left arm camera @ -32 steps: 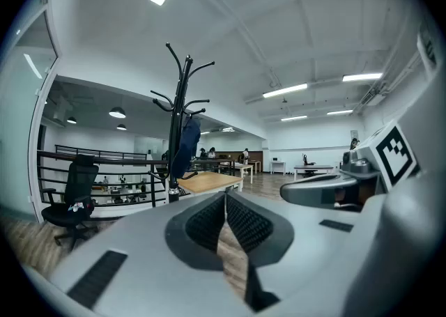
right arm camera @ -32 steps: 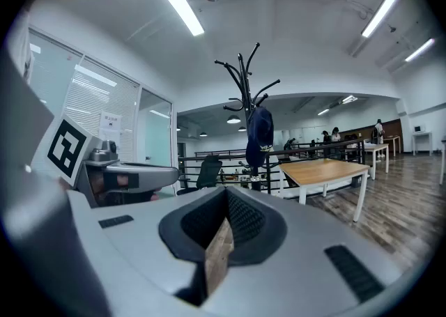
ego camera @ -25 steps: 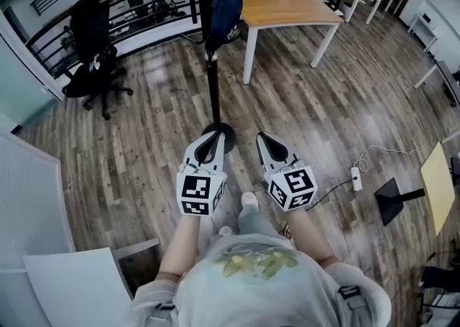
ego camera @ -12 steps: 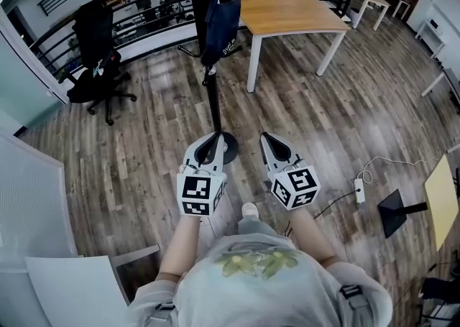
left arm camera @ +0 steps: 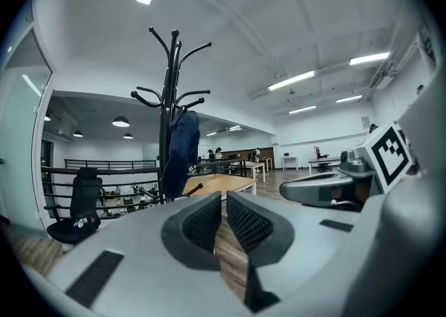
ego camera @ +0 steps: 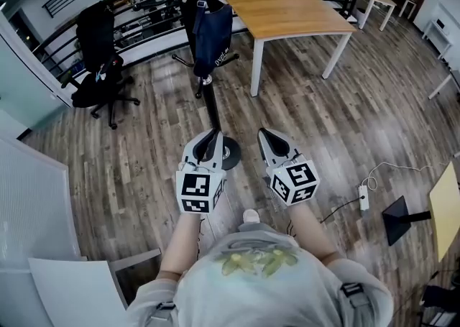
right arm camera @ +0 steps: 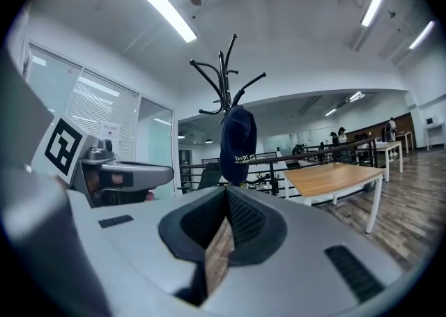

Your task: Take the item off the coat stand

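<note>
A: So, head view first. Where's the thing to take?
B: One dark blue item (ego camera: 213,38) hangs lengthwise down the one coat stand (ego camera: 210,103), well ahead of two tools. The left hand-held gripper (ego camera: 213,135) lines up with the pole, and the right hand-held gripper (ego camera: 264,135) is just beside it.
A: Left gripper view?
B: Jaws closed on nothing. The item (left arm camera: 180,155) is up and to their left.
A: Right gripper view?
B: Closed and empty too, with the item (right arm camera: 237,145) straight above the jaws. Neither looks clearly nearer, I'd say.

Navy cap (ego camera: 213,38), perhaps, hangs on coat stand (ego camera: 211,106).
</note>
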Motion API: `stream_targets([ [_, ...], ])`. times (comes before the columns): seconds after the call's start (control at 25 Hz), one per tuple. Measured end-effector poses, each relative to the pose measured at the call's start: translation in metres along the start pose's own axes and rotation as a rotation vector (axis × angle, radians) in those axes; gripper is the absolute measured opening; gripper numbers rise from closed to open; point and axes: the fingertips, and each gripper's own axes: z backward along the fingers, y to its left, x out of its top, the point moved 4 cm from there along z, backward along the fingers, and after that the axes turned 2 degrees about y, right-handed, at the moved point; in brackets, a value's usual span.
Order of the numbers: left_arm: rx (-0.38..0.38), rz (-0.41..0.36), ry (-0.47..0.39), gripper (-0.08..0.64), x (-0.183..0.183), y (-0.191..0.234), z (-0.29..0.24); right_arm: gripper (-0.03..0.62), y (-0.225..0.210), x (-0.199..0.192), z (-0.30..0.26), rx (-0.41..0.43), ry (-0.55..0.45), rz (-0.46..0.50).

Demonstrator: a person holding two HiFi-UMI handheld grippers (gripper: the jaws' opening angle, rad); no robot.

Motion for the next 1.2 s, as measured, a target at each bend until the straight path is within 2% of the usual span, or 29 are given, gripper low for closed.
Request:
stream_targets([
  [0.36, 0.079, -0.005, -0.008, 0.045, 0.010, -0.005, -0.034, 0.016, -0.036, 0.015, -0.024, 0.085, -0.003, 0.027],
  [0.52, 0.118, 0.000, -0.015, 0.105, 0.010, -0.010, -0.041, 0.089, -0.047, 0.016, -0.031, 0.130, 0.001, 0.037],
  [0.72, 0.145, -0.007, 0.000, 0.143, 0.010, -0.013, -0.040, 0.151, -0.052, 0.017, -0.041, 0.165, 0.012, 0.040],
  [0.96, 0.190, 0.001, 0.004, 0.190, 0.009, -0.006, -0.039, 0.163, -0.050, 0.019, -0.051, 0.191, 0.010, 0.040],
  [1.2, 0.211, -0.009, 0.005, 0.207, 0.011, 0.002, -0.045, 0.163, -0.056, 0.022, -0.060, 0.194, 0.003, 0.038],
])
